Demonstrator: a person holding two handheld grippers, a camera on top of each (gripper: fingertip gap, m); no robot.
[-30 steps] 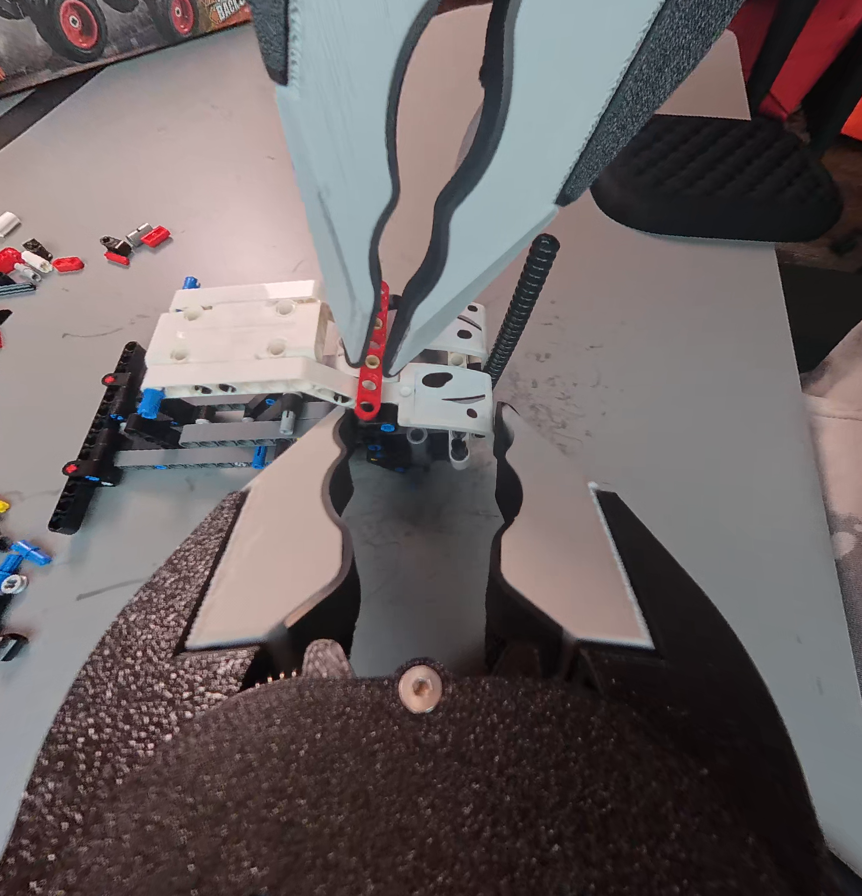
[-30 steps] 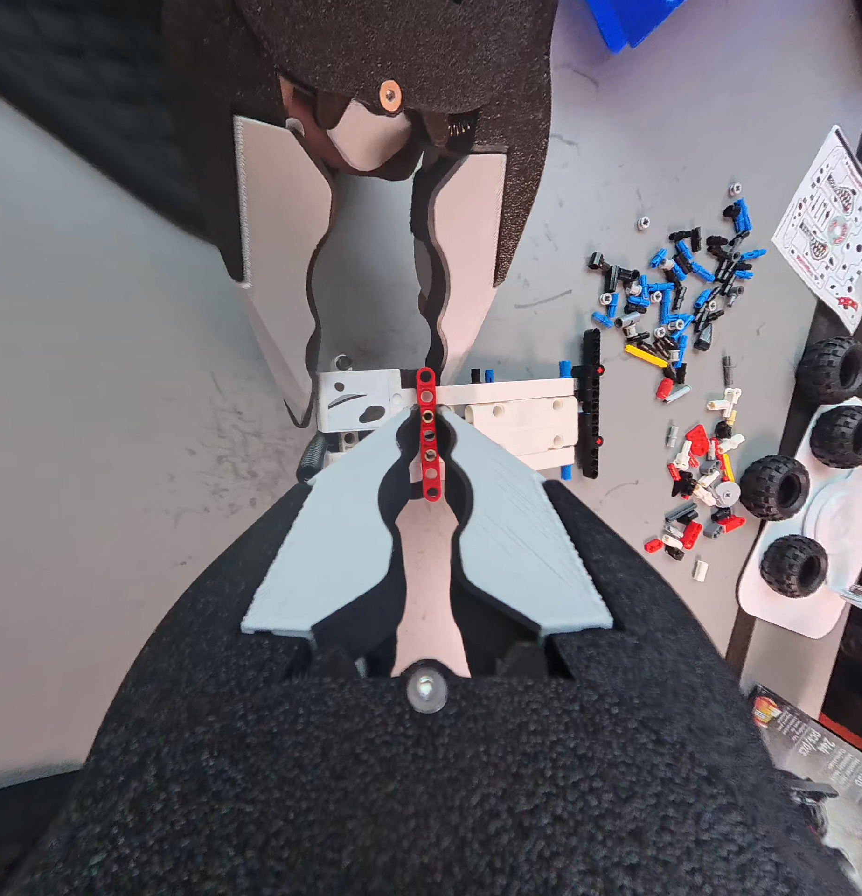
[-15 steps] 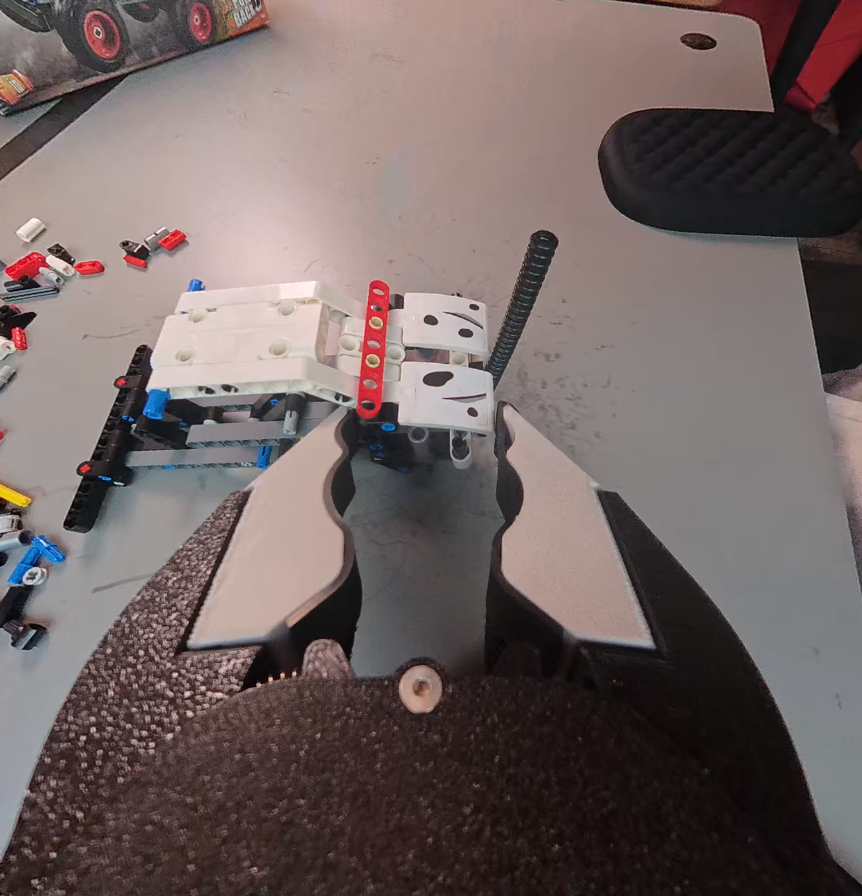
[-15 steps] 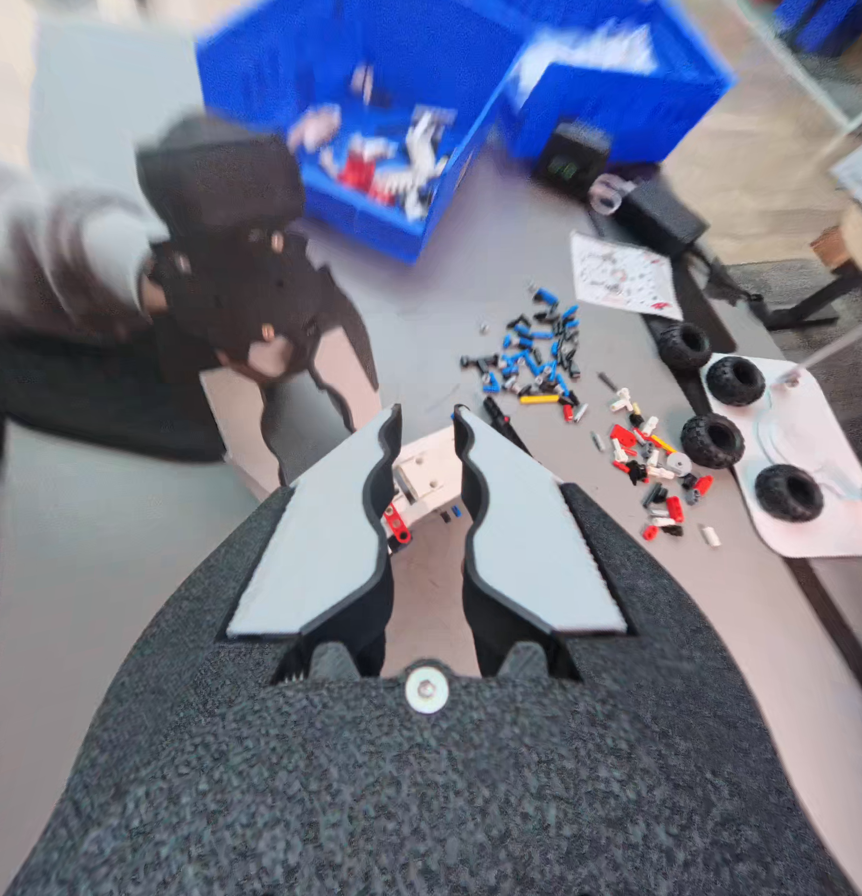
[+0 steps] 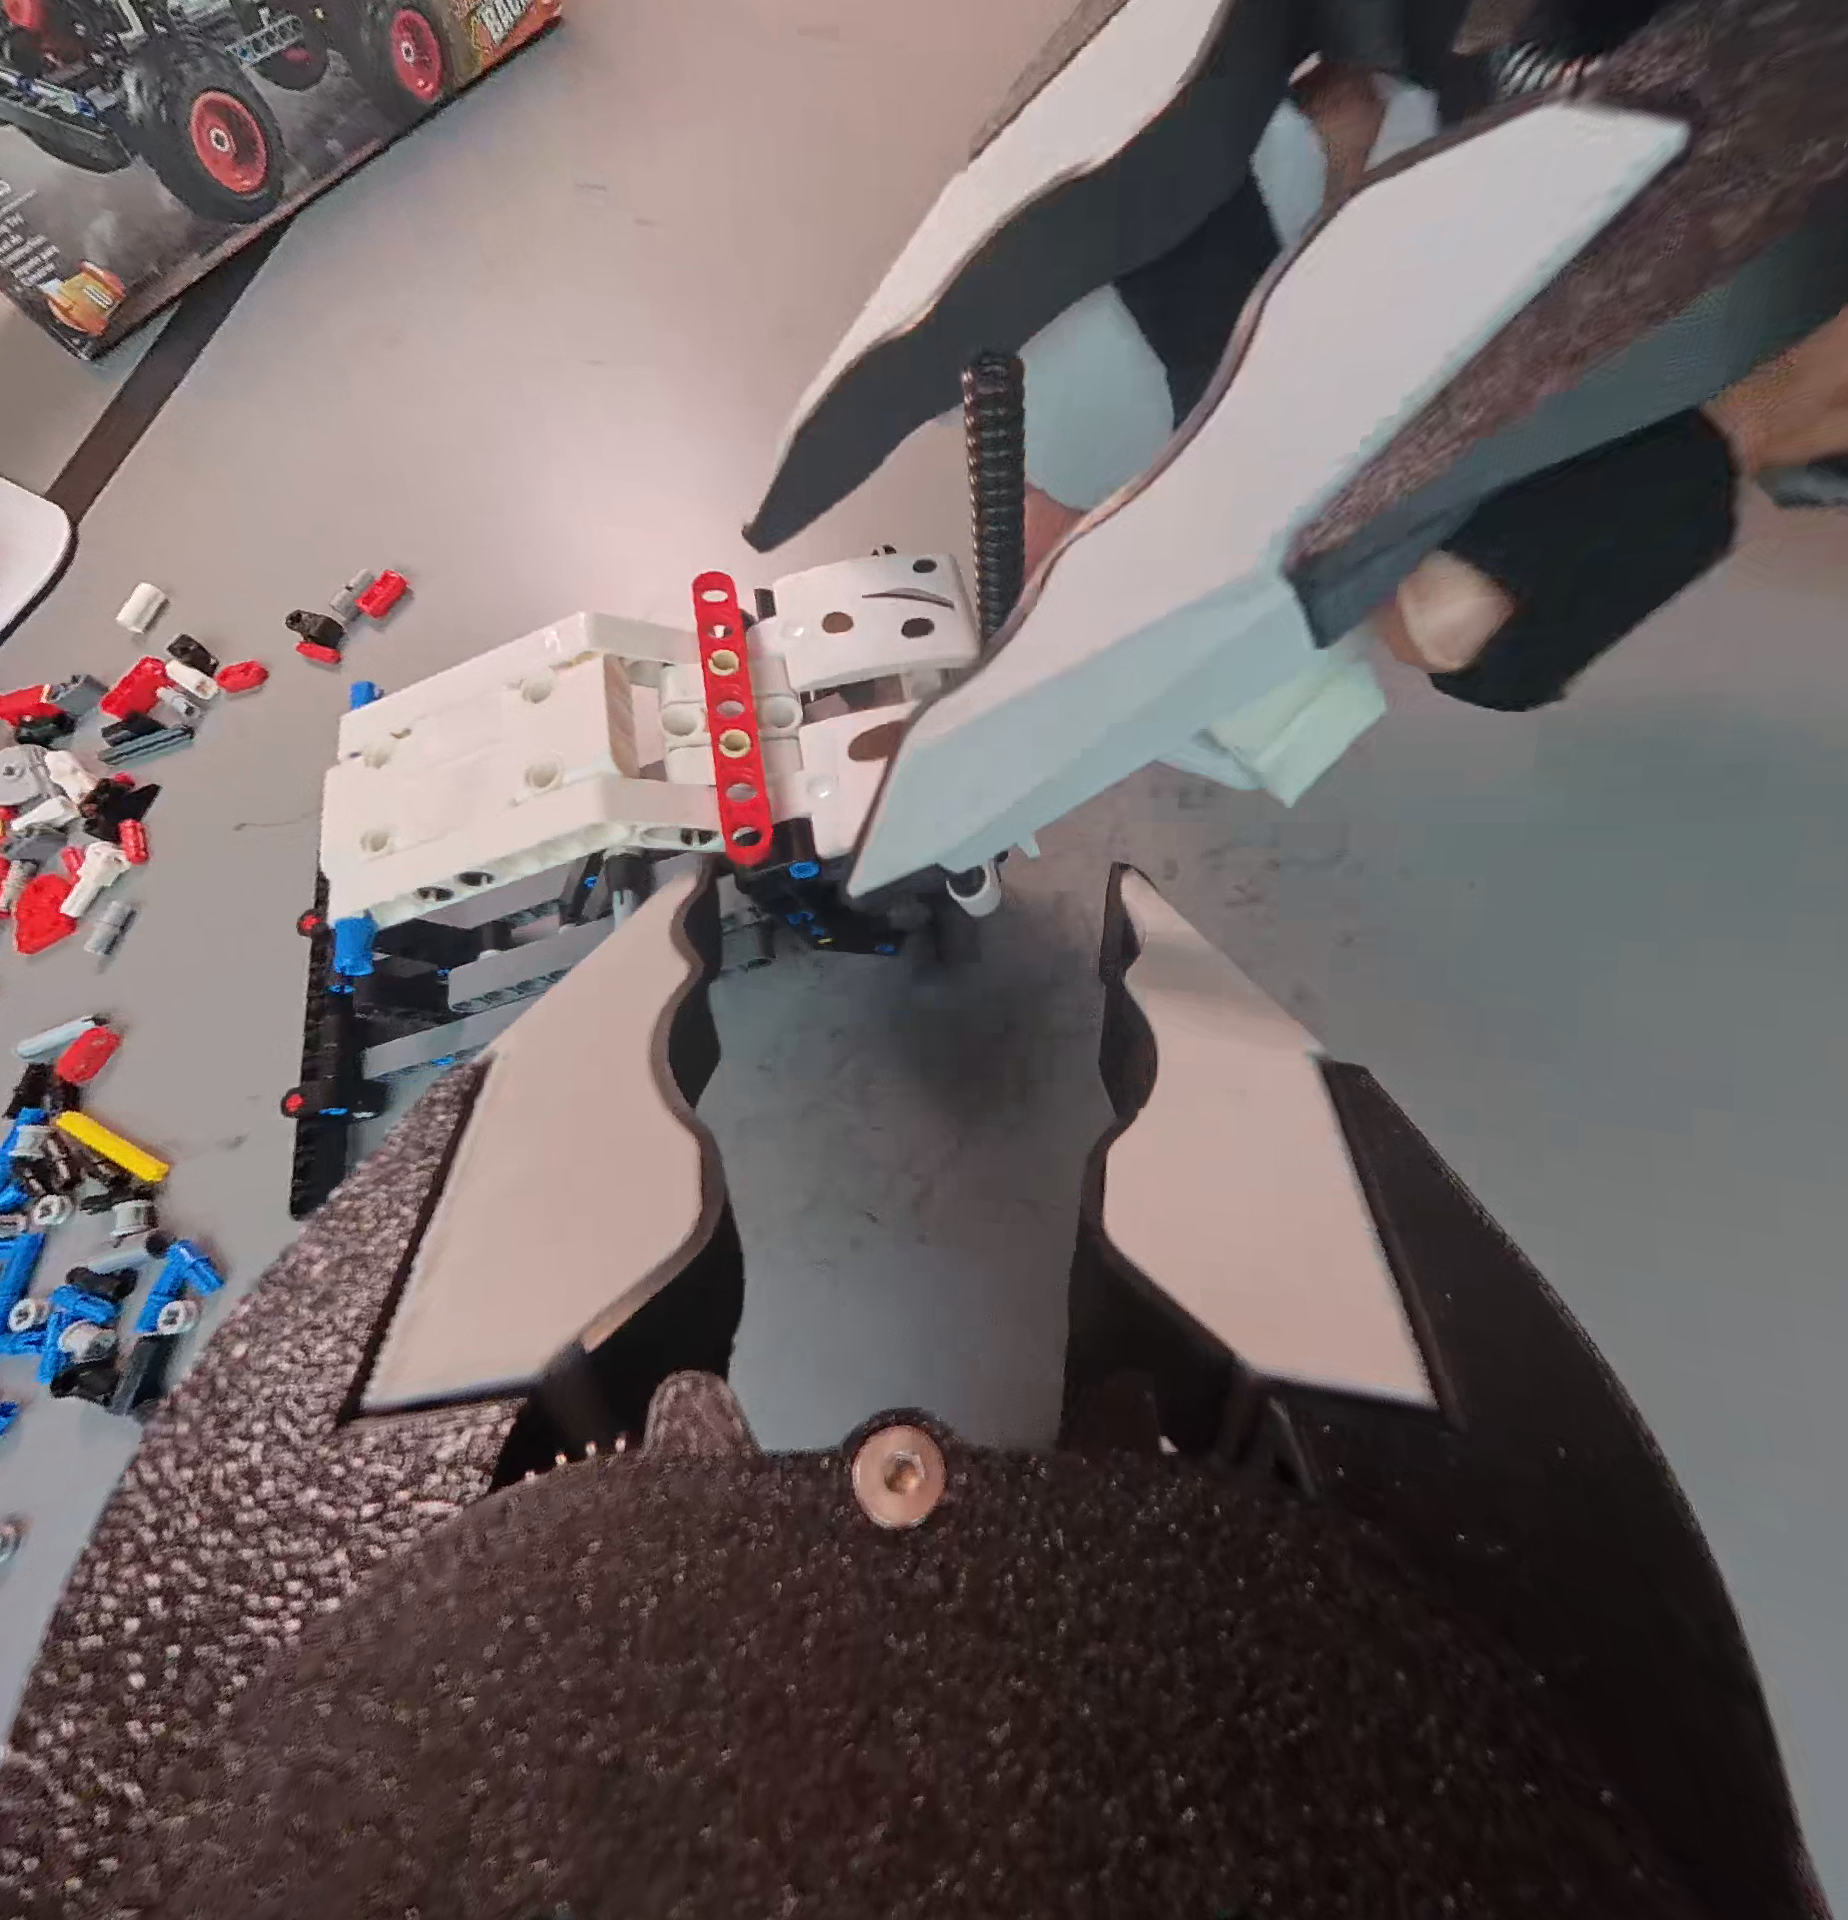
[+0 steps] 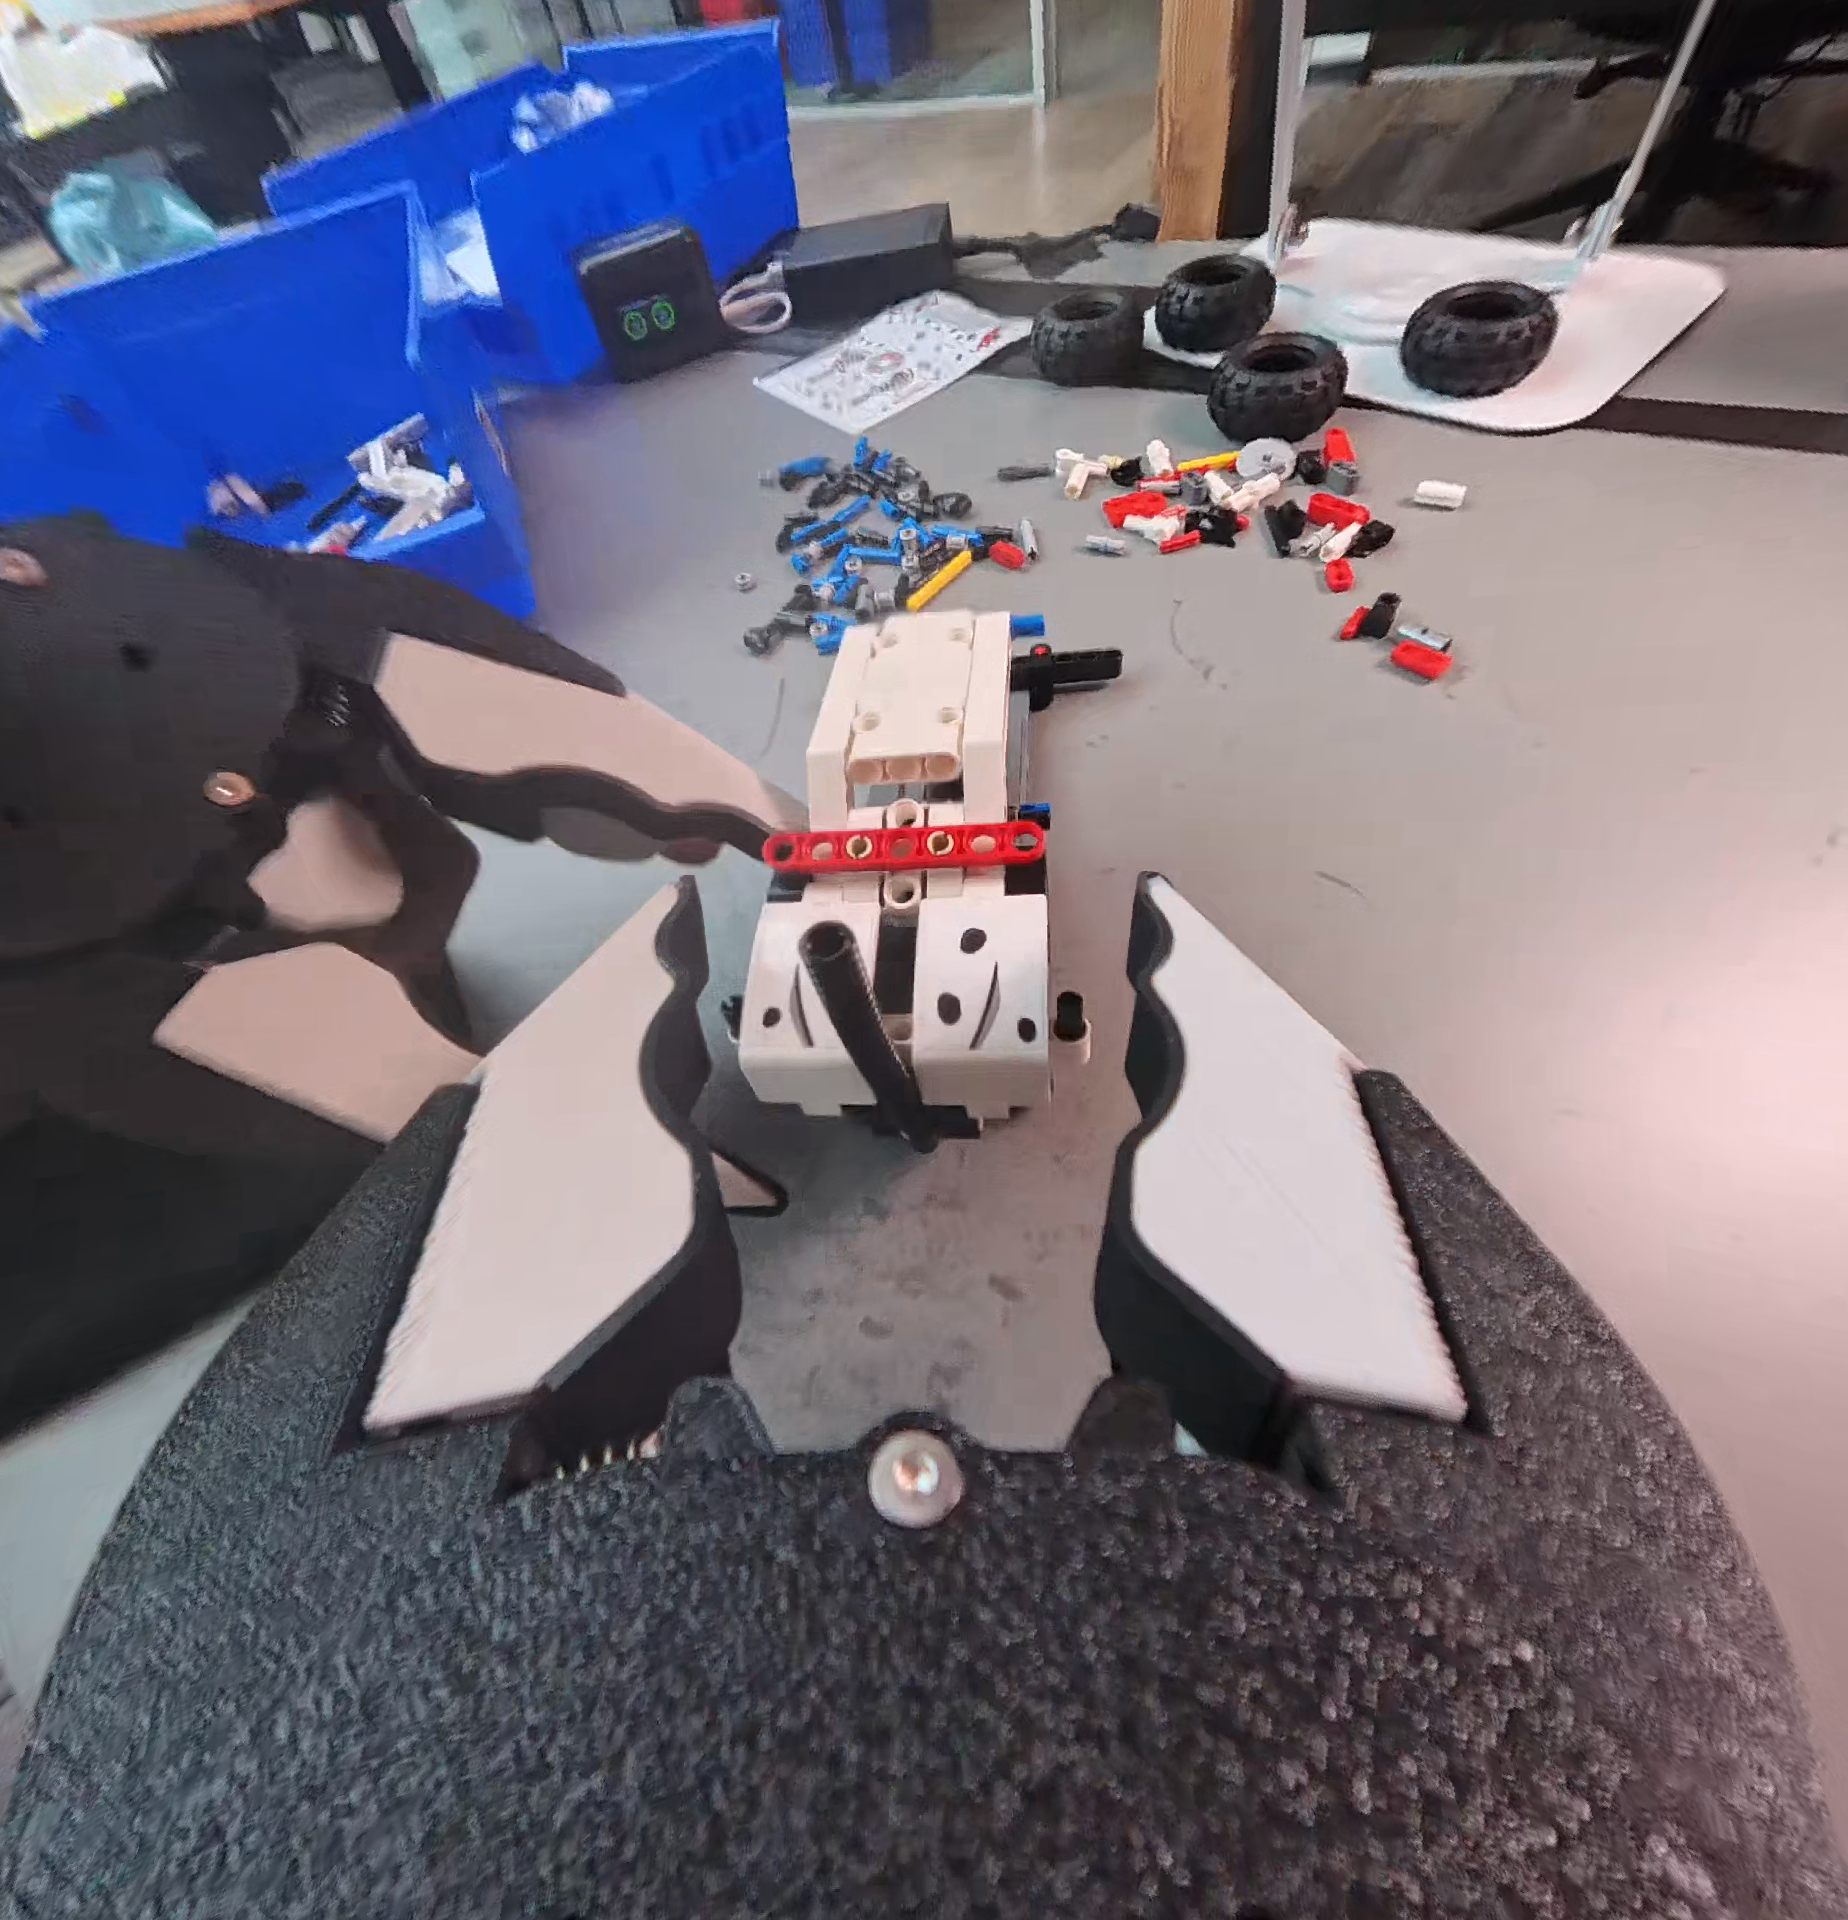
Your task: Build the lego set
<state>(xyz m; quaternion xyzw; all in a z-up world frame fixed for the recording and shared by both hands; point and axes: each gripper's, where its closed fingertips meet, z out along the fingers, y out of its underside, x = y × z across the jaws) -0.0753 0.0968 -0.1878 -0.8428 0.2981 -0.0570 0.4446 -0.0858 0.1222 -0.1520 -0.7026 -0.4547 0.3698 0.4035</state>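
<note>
Red beam (image 6: 904,845) sits across the white model (image 6: 899,966) mid-table, w/ both grippers, left (image 5: 904,883) and right (image 6: 915,894), wide open (empty), so a careless squeeze could dislodge it.

Lots you can't really see here. In the left wrist view, the right gripper (image 5: 795,717) is smeared with motion and its far end runs off the top right corner; its lower finger (image 5: 1055,727) covers the near right corner of the white lego model (image 5: 546,769). The set box (image 5: 172,135) at the tabletop's far left corner is cut by the frame edge. In the right wrist view, the left gripper (image 6: 785,831) is blurry and half out of frame on the left, and its fingertip hides the model's left side behind the red beam (image 6: 904,845). The loose small parts (image 6: 878,530) are too tiny to identify individually. The blue bins (image 6: 400,312) behind are soft, contents unclear.
</note>
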